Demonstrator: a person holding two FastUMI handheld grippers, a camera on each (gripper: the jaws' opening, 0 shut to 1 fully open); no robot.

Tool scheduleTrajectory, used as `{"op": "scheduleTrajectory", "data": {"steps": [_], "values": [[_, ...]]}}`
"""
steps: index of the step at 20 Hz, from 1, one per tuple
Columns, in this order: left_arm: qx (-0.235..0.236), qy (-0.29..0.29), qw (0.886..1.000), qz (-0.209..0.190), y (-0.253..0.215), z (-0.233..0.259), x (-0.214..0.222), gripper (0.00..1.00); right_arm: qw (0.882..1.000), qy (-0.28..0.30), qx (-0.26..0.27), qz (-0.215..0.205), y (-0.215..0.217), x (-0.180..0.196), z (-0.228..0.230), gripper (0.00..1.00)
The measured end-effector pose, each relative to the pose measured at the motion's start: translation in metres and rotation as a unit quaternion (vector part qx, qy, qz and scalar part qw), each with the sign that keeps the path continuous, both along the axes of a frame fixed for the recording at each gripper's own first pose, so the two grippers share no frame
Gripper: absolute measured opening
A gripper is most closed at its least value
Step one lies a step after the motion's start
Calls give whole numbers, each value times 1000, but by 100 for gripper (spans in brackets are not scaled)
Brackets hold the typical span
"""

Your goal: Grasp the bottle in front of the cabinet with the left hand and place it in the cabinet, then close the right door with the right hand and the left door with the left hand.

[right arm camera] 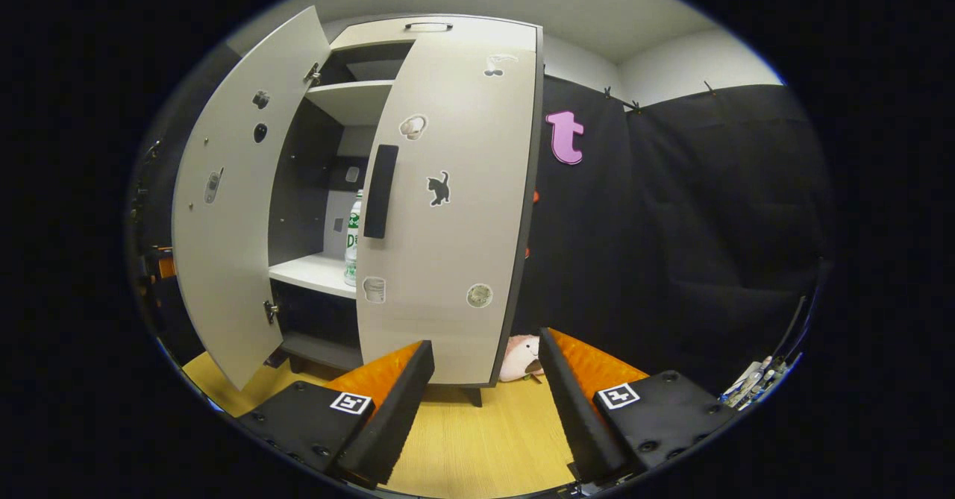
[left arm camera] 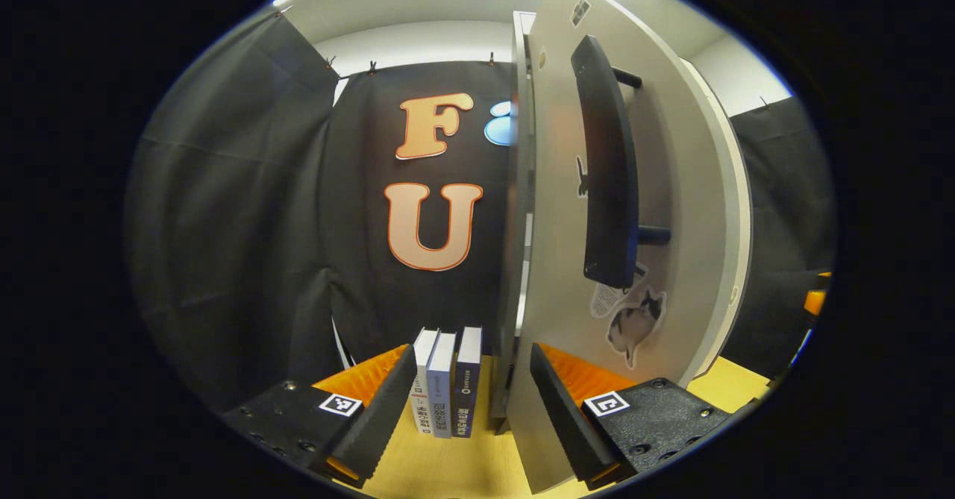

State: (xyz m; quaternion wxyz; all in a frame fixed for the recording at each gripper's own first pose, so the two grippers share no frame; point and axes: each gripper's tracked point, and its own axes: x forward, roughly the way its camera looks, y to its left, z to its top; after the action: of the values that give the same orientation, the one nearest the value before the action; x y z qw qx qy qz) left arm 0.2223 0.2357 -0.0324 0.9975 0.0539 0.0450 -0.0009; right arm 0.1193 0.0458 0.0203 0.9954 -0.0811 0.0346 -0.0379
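In the right gripper view the grey cabinet (right arm camera: 436,29) stands on a wooden table. Its right door (right arm camera: 455,208), with a black handle (right arm camera: 380,189), lies flat against the front. The left door (right arm camera: 231,223) hangs wide open. A clear bottle (right arm camera: 353,238) with a green label stands upright on the white middle shelf (right arm camera: 313,271), partly hidden behind the right door. My right gripper (right arm camera: 485,357) is open, a short way before the right door, holding nothing. In the left gripper view my left gripper (left arm camera: 474,387) is open at the left door's (left arm camera: 671,186) lower outer face, below its black handle (left arm camera: 608,171).
Three books (left arm camera: 448,387) stand upright on the table beyond the left gripper, left of the door's edge. A pink plush toy (right arm camera: 522,357) lies at the cabinet's right foot. Black cloth walls surround the booth. Bare wooden tabletop (right arm camera: 477,439) lies in front of the cabinet.
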Motion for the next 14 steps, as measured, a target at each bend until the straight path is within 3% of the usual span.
{"op": "scheduleTrajectory", "data": {"steps": [3, 4, 5, 6, 7, 8, 9, 14], "values": [[-6, 6, 1000, -17, -19, -6, 0, 89, 1000, -6, 14, -4, -11, -7, 18, 94], [-5, 6, 1000, -22, -24, -6, 1, 97, 1000, -10, 16, -5, -16, -9, 24, 94], [-5, 7, 1000, -24, -29, -8, 2, 89, 1000, -15, 15, -7, -20, -10, 28, 94], [-5, 8, 1000, -26, -34, -8, 3, 93, 1000, -18, 13, -10, -25, -11, 30, 94], [-6, 10, 1000, -27, -39, -10, 4, 89, 1000, -19, 12, -10, -29, -11, 31, 94], [-9, 13, 999, -28, -43, -12, 6, 93, 1000, -17, 10, -10, -31, -11, 29, 94], [-10, 15, 999, -29, -48, -14, 7, 89, 1000, -17, 8, -8, -33, -11, 29, 94], [-3, 14, 1000, -22, -70, -16, 14, 89, 1000, -19, -3, -4, -51, 3, 37, 94]]}}
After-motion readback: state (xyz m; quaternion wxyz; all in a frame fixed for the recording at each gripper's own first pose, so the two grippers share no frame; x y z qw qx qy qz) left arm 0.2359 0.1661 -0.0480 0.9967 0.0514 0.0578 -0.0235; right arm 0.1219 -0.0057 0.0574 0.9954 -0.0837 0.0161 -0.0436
